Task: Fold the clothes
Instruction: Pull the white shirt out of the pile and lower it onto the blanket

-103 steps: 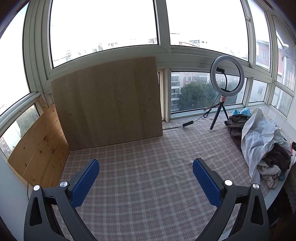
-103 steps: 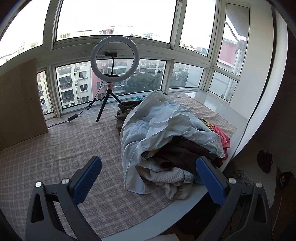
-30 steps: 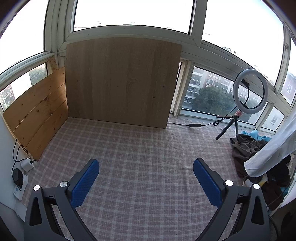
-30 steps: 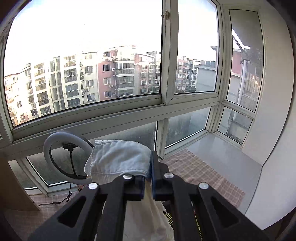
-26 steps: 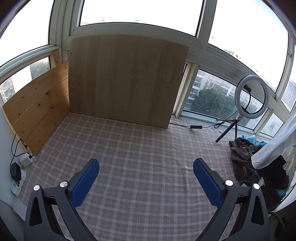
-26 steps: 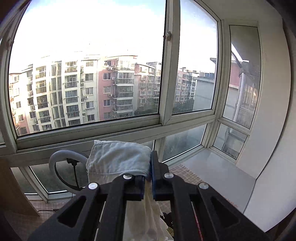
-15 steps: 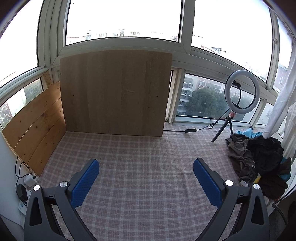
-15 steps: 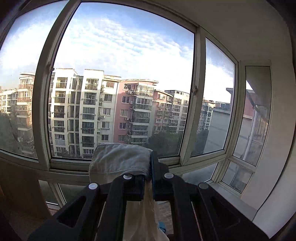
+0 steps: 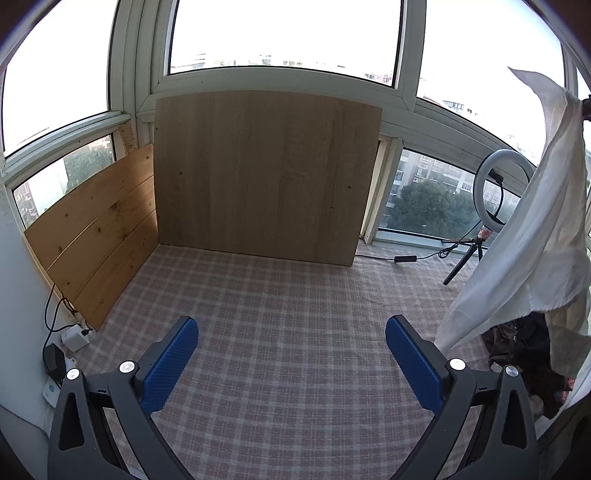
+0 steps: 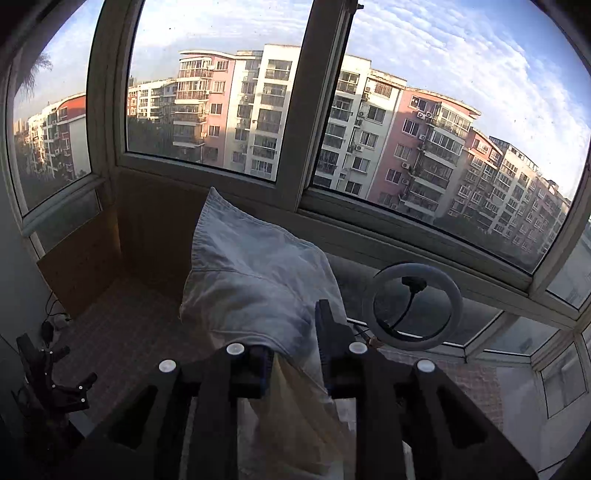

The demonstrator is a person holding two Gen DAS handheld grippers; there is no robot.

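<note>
Here the right gripper point(image 10: 291, 350) is pinching a white garment point(image 10: 255, 280) high in the air, the cloth hanging down beside the ring light point(image 9: 493, 192) and above the dark clothes pile point(image 9: 524, 343). The left gripper point(image 9: 290, 360) is hovering with its jaws spread wide, gripping nothing, over the bare checked cloth point(image 9: 288, 295) before the wooden board point(image 9: 264, 177).

A pale wooden board point(image 9: 266, 177) leans at 12 o'clock on the pink checked cloth surface point(image 9: 295, 332); bright white-framed bay windows point(image 9: 284, 33) stand behind.

Checked cloth point(image 9: 288, 332) under clothes pile point(image 9: 524, 347)
</note>
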